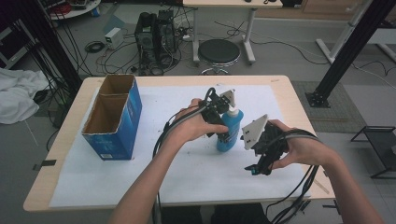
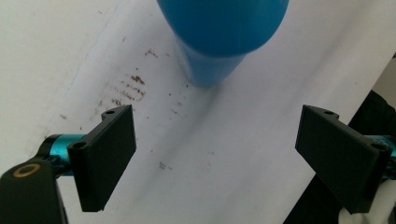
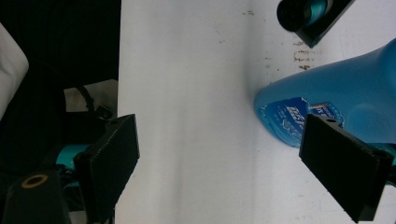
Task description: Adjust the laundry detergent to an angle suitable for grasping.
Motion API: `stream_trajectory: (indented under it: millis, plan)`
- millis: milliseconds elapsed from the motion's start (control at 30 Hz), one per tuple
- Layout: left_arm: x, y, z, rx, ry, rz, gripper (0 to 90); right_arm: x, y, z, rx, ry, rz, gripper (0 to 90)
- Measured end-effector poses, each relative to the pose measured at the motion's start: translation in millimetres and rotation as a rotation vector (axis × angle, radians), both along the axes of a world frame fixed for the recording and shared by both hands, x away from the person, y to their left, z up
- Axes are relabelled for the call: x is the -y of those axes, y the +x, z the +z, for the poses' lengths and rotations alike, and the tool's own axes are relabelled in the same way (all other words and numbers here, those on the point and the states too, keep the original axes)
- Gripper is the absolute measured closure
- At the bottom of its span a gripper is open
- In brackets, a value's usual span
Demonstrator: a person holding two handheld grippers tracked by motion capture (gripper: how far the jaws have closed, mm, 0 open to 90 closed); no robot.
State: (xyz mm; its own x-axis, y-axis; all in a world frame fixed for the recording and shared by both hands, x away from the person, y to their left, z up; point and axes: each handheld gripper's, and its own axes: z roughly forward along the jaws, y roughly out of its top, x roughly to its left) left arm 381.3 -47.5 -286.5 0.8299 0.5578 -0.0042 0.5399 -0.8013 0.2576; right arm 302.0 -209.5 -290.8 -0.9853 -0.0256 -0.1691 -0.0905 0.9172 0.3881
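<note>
The table (image 1: 289,100) carries a white sheet (image 1: 154,172) with bare room in front and to the right. A blue box (image 1: 116,123) stands open-topped at the left, well apart from the work. The bottle (image 1: 230,128) stands upright near the middle, easy to reach from either side. The left gripper (image 1: 223,122) hangs just above and beside it, jaws wide apart and empty, probably lining up a grasp. The right gripper (image 1: 261,163) waits near the bottle's right, jaws also wide, holding nothing.
</note>
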Motion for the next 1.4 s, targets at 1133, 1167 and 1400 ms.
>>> stream_trajectory:
  millis: [1133, 1167, 1400]
  plan:
    - [19.7, -13.2, -43.4, 0.225, -0.261, 0.212, 17.0, 4.0, -5.8, 1.7, -0.013, -0.025, 0.007, 11.3]
    - [20.0, -13.3, -44.3, 0.231, -0.262, 0.214, 17.7, 3.7, -6.1, 1.5, -0.013, -0.022, 0.005, 11.3]
    - [23.3, -13.6, -51.3, 0.257, -0.265, 0.213, 20.9, 3.3, -6.0, 3.7, -0.01, -0.024, 0.012, 11.3]
